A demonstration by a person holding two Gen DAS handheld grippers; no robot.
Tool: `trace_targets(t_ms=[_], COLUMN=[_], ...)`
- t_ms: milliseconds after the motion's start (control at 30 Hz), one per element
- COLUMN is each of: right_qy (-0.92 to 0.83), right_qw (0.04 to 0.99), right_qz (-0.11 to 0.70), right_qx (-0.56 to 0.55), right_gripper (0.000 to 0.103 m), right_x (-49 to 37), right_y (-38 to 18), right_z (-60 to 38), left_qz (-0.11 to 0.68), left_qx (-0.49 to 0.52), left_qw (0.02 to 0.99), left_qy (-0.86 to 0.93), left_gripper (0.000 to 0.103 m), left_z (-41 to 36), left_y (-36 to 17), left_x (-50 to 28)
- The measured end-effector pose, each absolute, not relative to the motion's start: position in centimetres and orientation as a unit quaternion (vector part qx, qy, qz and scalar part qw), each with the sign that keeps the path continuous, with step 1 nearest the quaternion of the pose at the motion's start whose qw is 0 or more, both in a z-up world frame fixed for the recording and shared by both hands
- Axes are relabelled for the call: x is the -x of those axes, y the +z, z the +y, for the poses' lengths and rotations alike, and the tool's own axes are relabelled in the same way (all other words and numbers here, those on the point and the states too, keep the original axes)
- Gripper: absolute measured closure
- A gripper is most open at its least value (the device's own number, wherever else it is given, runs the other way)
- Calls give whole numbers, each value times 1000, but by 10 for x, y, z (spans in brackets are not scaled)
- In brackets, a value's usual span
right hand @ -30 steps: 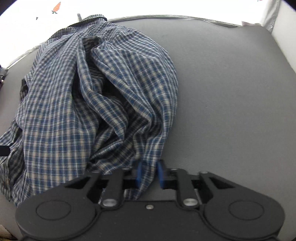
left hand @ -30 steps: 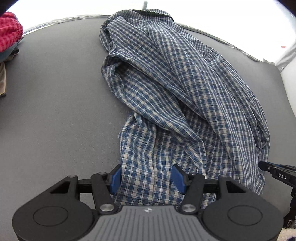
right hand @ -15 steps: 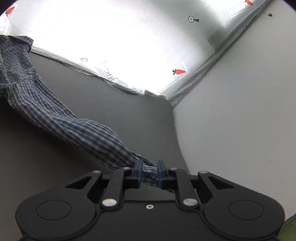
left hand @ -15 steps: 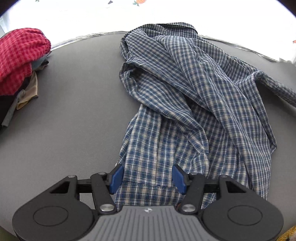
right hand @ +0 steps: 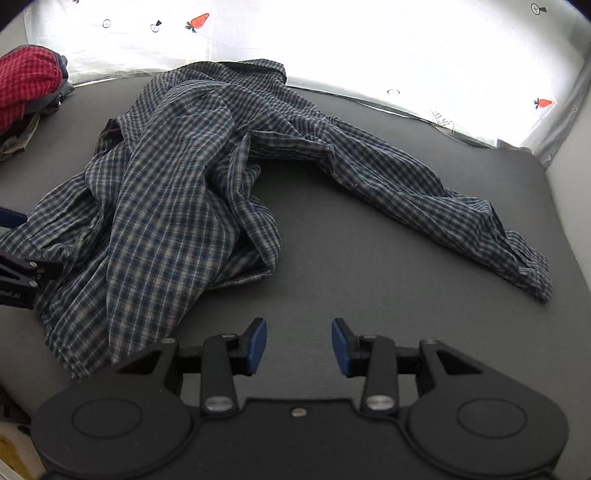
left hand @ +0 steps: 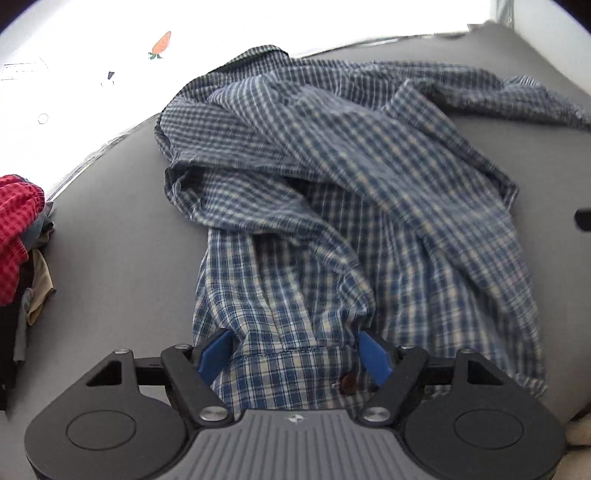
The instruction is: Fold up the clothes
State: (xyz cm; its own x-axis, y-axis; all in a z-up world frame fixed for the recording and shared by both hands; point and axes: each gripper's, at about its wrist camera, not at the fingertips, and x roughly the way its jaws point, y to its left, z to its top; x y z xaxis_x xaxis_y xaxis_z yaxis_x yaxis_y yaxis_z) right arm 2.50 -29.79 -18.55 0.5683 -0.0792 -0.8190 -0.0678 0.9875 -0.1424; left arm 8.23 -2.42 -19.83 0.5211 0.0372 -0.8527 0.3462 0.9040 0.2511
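- Whereas half a second ago the right tool [right hand: 298, 345] was pinching the end of a sleeve and dragging it out to the side, it now hangs above bare grey surface with its blue pads wide apart and nothing between them.
- That sleeve [right hand: 436, 206] now lies stretched out to the right of the checked shirt [right hand: 177, 192], its cuff resting flat and well apart from the body of the garment.
- Spreading is therefore partly done, I judge; the body remains bunched in heavy folds, so flattening must come before any fold.
- At the near hem, the left tool [left hand: 295, 354] sits with its pads wide, the shirt's hem [left hand: 291, 365] lying between them; whether they press the cloth I cannot tell.
- Dark grey and matte, the worktop [right hand: 369, 288] carries the shirt near its middle.
- On the far left lies a heap of other clothes topped by a red checked garment [right hand: 26, 85].
- Behind the worktop hangs a bright white backdrop printed with small carrots [right hand: 199, 20].
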Motion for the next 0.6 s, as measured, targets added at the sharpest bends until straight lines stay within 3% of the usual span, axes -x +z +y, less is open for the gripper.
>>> trace_targets(t_ms=[33, 67, 100, 267, 400, 533, 567, 600], right_qy=[-6, -11, -15, -50, -68, -66, -64, -61], right_qw=[883, 883, 883, 881, 887, 884, 884, 883], right_qz=[463, 463, 464, 467, 454, 459, 460, 461], right_qx=[80, 76, 72, 56, 46, 54, 57, 61], right_gripper=[63, 63, 63, 64, 63, 63, 63, 63], right_x=[-22, -19, -17, -13, -15, -10, -7, -4], right_y=[-183, -181, -181, -183, -178, -178, -178, -178], right_z=[-297, -297, -295, -292, -289, -278, -275, -273], left_qz=[484, 489, 492, 425, 325, 309, 315, 319], left_qx=[-180, -158, -135, -54, -62, -30, -17, -5], left_qw=[851, 853, 854, 902, 939, 907, 907, 909], left_qy=[-93, -96, -98, -53, 91, 285, 279, 267], left_gripper=[50, 80, 94, 95, 94, 78, 71, 55], left_z=[-17, -9, -1, 63, 140, 221, 228, 231], left_y=[-196, -193, -190, -129, -73, -51, -51, -53], left_x=[-84, -87, -89, -90, -106, -126, -122, -116])
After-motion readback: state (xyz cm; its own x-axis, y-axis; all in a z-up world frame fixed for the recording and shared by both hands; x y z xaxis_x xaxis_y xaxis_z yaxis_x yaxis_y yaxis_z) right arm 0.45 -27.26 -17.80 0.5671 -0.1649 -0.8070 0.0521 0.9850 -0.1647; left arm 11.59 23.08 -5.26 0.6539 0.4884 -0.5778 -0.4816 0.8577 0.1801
